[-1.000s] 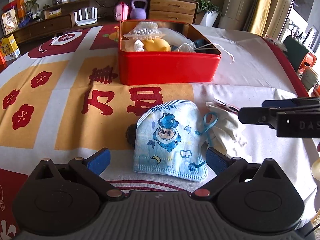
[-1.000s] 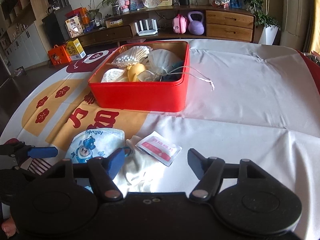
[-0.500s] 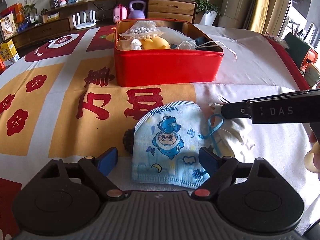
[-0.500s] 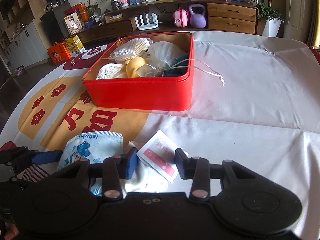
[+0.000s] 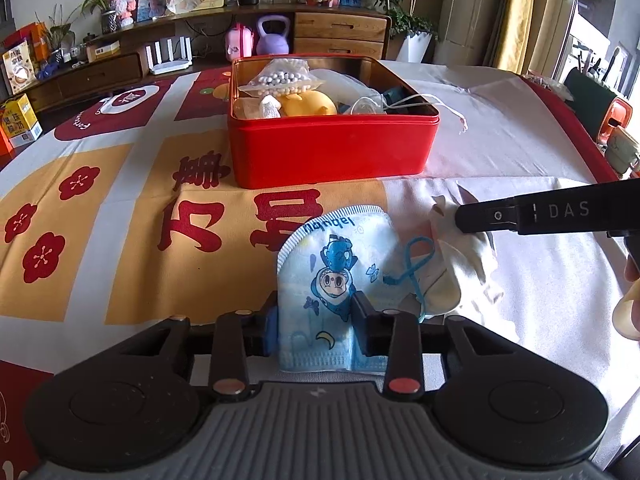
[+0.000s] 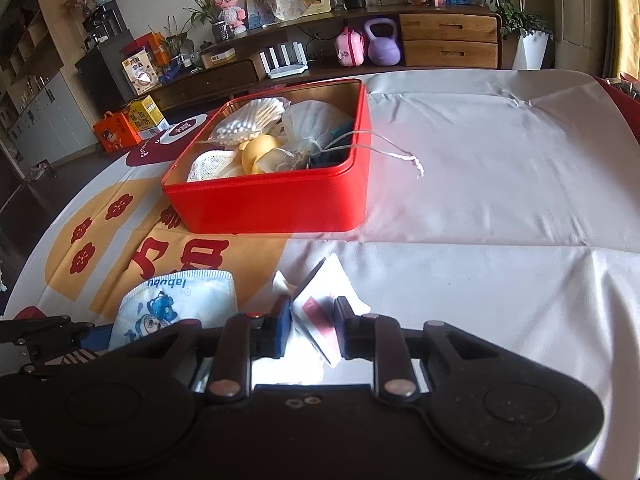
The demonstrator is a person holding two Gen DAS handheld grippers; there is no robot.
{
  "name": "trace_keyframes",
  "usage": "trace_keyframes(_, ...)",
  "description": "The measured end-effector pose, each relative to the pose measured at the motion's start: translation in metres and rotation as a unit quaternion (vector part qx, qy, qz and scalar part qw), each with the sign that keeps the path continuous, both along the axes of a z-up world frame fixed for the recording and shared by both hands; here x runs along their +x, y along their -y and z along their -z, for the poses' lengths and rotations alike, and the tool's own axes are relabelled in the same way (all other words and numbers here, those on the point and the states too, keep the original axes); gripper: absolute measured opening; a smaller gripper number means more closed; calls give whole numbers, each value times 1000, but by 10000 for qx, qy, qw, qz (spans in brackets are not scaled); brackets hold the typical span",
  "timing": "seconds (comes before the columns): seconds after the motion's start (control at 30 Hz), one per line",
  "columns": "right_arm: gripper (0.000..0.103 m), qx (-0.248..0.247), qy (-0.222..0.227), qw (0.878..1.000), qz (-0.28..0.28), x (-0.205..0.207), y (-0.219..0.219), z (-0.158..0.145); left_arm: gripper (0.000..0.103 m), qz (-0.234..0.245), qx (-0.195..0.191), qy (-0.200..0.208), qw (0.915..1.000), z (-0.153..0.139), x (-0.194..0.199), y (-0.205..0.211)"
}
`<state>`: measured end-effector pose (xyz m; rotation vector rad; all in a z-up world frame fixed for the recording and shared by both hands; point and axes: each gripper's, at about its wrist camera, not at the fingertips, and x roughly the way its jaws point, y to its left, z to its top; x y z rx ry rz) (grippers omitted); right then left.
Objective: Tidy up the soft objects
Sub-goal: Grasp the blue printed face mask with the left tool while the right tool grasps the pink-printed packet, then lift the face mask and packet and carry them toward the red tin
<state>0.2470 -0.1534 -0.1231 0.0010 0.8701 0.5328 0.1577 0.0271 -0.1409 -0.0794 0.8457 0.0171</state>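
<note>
The right gripper (image 6: pixel 311 326) sits at six o'clock, its two dark fingers (image 6: pixel 281 326) pressed on a flat white sachet with a red label (image 6: pixel 320 308), tilted up off the cloth. At eight o'clock lies a pale blue child's face mask with a cartoon print (image 6: pixel 176 304). The open red rectangular tin (image 6: pixel 272 204), at eleven o'clock, holds soft pouches and a yellow toy (image 6: pixel 258 152) on the white tablecloth (image 6: pixel 500 200).

The white cloth (image 6: pixel 280 364) is largely hidden behind the sachet (image 6: pixel 320 312), whose print is blurred.
</note>
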Motion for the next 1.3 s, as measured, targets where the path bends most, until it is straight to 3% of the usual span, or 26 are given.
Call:
trace_keyframes(0.27,7,311,-10,9993,191,-5,18,-4,24,34,-83,180,9998,-10,-6,0)
trace_keyframes(0.4,5,433,50,9988,241,-10,27,-9,14,72,-181,233,9995,-14,-8,0)
trace_keyframes(0.73,6,469,71,9986,221,-27,42,-10,11,97,-278,335,9990,-21,-13,1)
trace_keyframes(0.93,20,404,-57,9984,398,-30,51,-1,11,85,-254,295,9992,-20,-14,1)
trace_keyframes(1.3,18,817,-197,9956,415,-30,66,0,11,101,-252,227,9994,-17,-12,2)
